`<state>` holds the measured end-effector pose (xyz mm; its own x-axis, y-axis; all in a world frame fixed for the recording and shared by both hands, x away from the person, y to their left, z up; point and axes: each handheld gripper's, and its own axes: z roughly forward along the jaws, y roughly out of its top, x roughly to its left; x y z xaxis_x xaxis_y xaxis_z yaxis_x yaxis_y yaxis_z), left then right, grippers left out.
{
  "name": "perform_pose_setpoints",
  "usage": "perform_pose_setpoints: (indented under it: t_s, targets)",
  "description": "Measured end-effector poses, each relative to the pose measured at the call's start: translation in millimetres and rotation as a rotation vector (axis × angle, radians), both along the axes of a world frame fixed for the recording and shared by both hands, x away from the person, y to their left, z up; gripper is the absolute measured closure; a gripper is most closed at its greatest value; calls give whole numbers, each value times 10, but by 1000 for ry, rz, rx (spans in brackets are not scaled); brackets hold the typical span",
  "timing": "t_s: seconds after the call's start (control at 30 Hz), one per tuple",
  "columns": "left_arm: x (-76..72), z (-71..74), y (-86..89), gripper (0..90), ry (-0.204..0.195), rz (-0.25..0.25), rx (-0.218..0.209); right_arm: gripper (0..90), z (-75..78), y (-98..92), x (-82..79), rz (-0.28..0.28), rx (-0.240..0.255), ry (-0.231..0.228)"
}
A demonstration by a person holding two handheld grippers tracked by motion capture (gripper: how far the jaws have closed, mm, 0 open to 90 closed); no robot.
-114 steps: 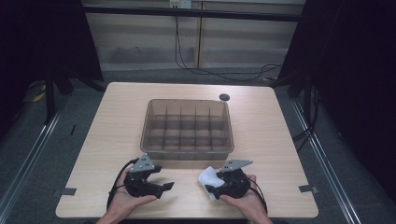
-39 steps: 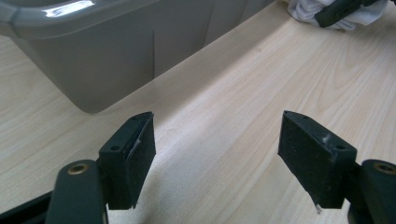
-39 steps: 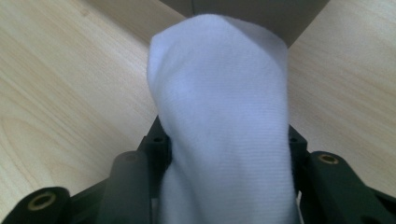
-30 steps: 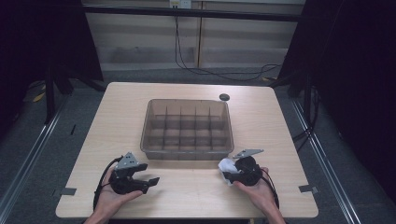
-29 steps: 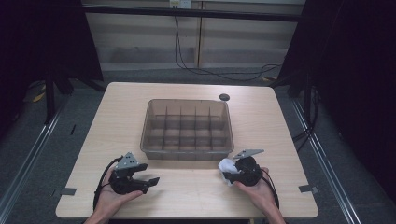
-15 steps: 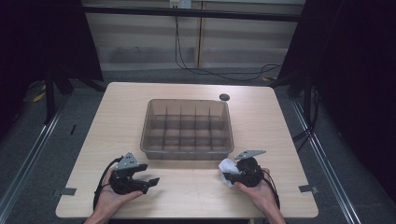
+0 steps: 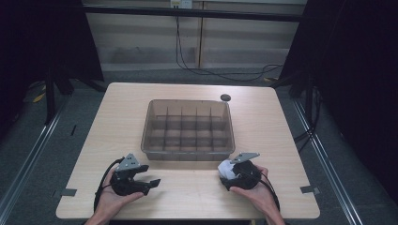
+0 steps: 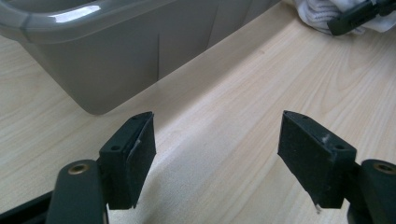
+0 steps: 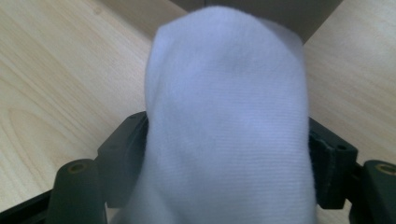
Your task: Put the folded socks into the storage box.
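White and finely knitted: finding a soft bunched cloth bundle (image 9: 224,116) sitting between the jaws of the right gripper (image 7: 230,174), filling the whole gap and brushing both black pads. Seeing those jaws standing wide apart, having just been opening, so merely framing the cloth rather than clamping it. Locating the bundle, in the high view, at the near right part of the pale wood-grain rectangular table (image 7: 263,131), just in front of the near right corner of the translucent grey plastic divided tray (image 7: 187,101). Noting the person's right hand (image 7: 256,192) wrapping the gripper body from below. Finding the left gripper (image 8: 217,154) hovering low over bare wood at the near left, with its jaws spread wide and gripping nothing, pointing across toward the cloth and passing beside the tray's near wall. Noting the left hand (image 7: 110,199) cupping it from underneath. Seeing the tray resting in the middle of the table, and a small dark round disc (image 7: 225,97) lying just beyond its far right corner.
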<state>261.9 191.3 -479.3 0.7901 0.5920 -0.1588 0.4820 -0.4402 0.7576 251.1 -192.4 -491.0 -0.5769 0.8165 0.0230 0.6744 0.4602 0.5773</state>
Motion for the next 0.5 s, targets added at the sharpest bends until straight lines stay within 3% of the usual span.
perform_pose_setpoints:
  t_s: [0.1,0.2,0.3,0.5]
  targets:
    - [-3,-5,-6,273,1,0,-2,264,-16,8,-9,2,5,-5]
    - [-6,0,-5,274,-3,-3,1,424,7,-31,1,1,4,-10]
    - [-10,-2,-9,274,-1,-8,2,504,38,-45,12,22,-10,11]
    - [-5,-4,-5,274,0,-2,-3,588,34,-55,-8,-24,13,-1]
